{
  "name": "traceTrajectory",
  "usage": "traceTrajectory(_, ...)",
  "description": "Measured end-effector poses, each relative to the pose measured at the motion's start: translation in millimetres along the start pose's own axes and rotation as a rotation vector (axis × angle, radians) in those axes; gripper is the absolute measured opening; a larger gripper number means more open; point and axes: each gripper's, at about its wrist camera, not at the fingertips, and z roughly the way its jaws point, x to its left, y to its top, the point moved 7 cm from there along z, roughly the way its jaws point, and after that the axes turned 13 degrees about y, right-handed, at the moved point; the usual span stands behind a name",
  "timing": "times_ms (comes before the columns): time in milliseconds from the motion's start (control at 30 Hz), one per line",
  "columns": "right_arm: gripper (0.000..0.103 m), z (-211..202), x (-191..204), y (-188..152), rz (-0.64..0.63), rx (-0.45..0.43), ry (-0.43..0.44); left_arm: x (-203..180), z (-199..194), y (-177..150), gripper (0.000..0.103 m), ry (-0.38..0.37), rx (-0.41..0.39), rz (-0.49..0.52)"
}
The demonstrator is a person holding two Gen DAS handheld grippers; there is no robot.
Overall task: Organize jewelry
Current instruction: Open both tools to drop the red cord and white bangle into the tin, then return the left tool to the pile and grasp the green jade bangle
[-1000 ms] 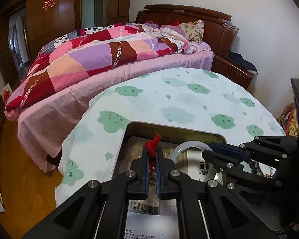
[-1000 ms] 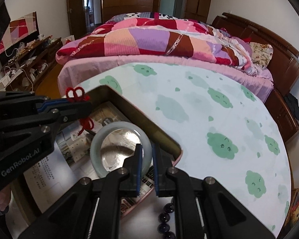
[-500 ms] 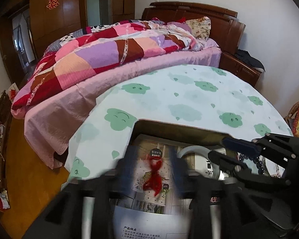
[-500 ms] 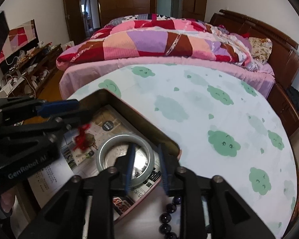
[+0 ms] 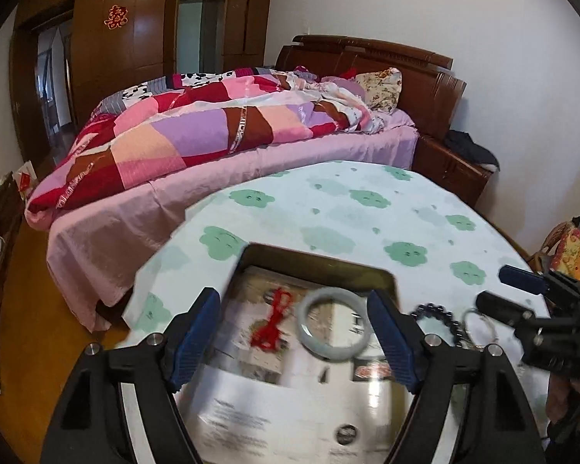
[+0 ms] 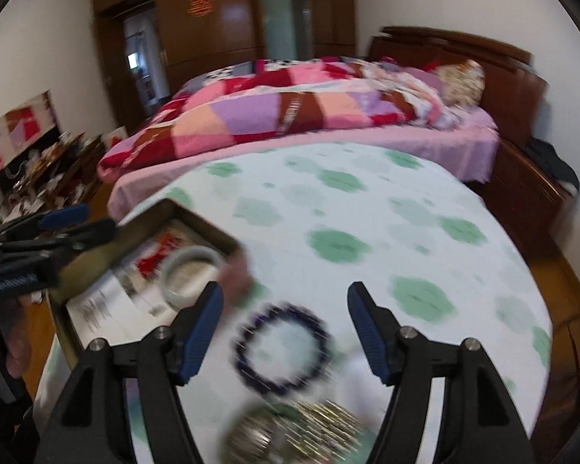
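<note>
Two grippers were pinched shut a second ago, and now both are spread wide with nothing in them. The left gripper (image 5: 294, 332) held a red cord knot (image 5: 272, 323) between its blue pads then; now the knot lies loose inside the metal tin (image 5: 321, 261), on the printed paper that lines it. The right gripper (image 6: 284, 326) was closed on the pale green bangle (image 5: 334, 326); now the bangle lies flat in the tin too, just beside the red knot and near the tin's right wall. The right gripper has moved away from the tin and now hangs over the dark bead bracelet (image 6: 282, 348), which lies on the table (image 6: 367, 232) just outside the tin's right side. The bracelet is a ring of round, dark purple-black beads. A thin silver ring (image 5: 479, 326) lies just beside it in the left wrist view. Something shiny and metal sits at the near edge of the table in the right wrist view, but it is too blurred to tell what it is. The bangle is smooth, milky and round. The red knot is a small bunch of thin cord. The tablecloth is white with green cloud faces. The paper in the tin has writing on it, and so does the side of the left gripper, but both are too blurred to read now. A red paper sign (image 5: 116, 17) hangs on the wooden wardrobe behind the bed (image 5: 212, 135).
</note>
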Motion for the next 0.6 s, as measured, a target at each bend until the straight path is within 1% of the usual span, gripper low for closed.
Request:
traceTrajectory(133,0.071,-28.2,-39.2,-20.0,0.088,-0.014,-0.055,-21.6,-10.7,-11.8,0.079,-0.031,0.000,0.026)
traceTrajectory(233,0.071,-41.1,-53.1,-36.4,0.129,-0.019,-0.074,-41.1,-19.9,-22.8,0.079,-0.038,0.002,0.061)
traceTrajectory(367,0.071,-51.0,-52.1,-55.8,0.134,-0.026,-0.063,-68.4,-31.7,-38.7,0.079,-0.064,0.008,0.106)
traceTrajectory(467,0.075,-55.0,-47.5,-65.9,0.115,-0.037,-0.062,-96.8,-36.9,-52.4,0.078,-0.081,0.019,0.181)
traceTrajectory(533,0.076,-56.2,-46.8,-70.6,0.108,-0.050,-0.070,-111.3,-39.1,-58.6,0.078,-0.108,0.029,0.205)
traceTrajectory(567,0.076,-57.6,-48.2,-74.0,0.104,-0.054,-0.074,-115.5,-39.5,-60.9,0.078,-0.115,0.033,0.214)
traceTrajectory(600,0.076,-57.1,-48.0,-75.8,0.100,-0.054,-0.078,-120.8,-39.2,-63.3,0.075,-0.115,0.034,0.228)
